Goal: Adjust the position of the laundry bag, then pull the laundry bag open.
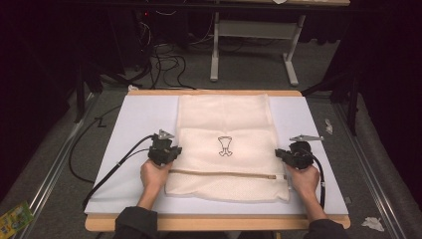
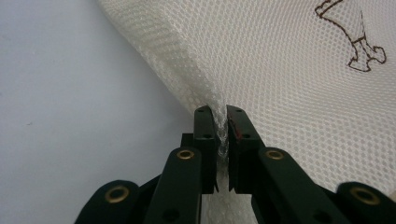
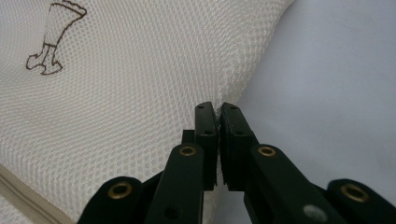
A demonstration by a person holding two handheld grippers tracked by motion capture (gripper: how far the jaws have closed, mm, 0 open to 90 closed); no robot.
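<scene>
Mesh bag [image 1: 226, 149]: lying flat along the middle of the table [image 1: 134, 117], reaching from near the far edge almost to the near edge; cream netting, folded so a doubled layer is covering the near half; both side edges being lifted slightly off the surface

Emblem [image 1: 225, 146]: small brown outline drawing sitting in the centre of the folded layer; showing at the upper right of the left gripper view [image 2: 359, 44] and at the upper left of the right gripper view [image 3: 53, 42]

Zipper [image 1: 224, 174]: tan strip running across the bag parallel to the near table edge, between the two hands

Left hand-held gripper [image 1: 168, 152]: sitting at the bag's left edge, about midway between the far and near table edges; jaws clenched on a pinch of netting [image 2: 222, 122], the mesh bunching up between them and rising away in a ridge

Right hand-held gripper [image 1: 286, 155]: sitting at the bag's right edge, directly opposite the left one; jaws pressed together on the very rim of the netting [image 3: 217, 112], the fabric sloping up from the table beside them

Hands: left hand [image 1: 155, 175] and right hand [image 1: 303, 180] gripping behind each tool, forearms in dark sleeves coming over the near table edge

Cables: black cable [image 1: 107, 174] trailing from the left tool toward the near left corner; another looping beside the right wrist [image 1: 322, 186]
</scene>
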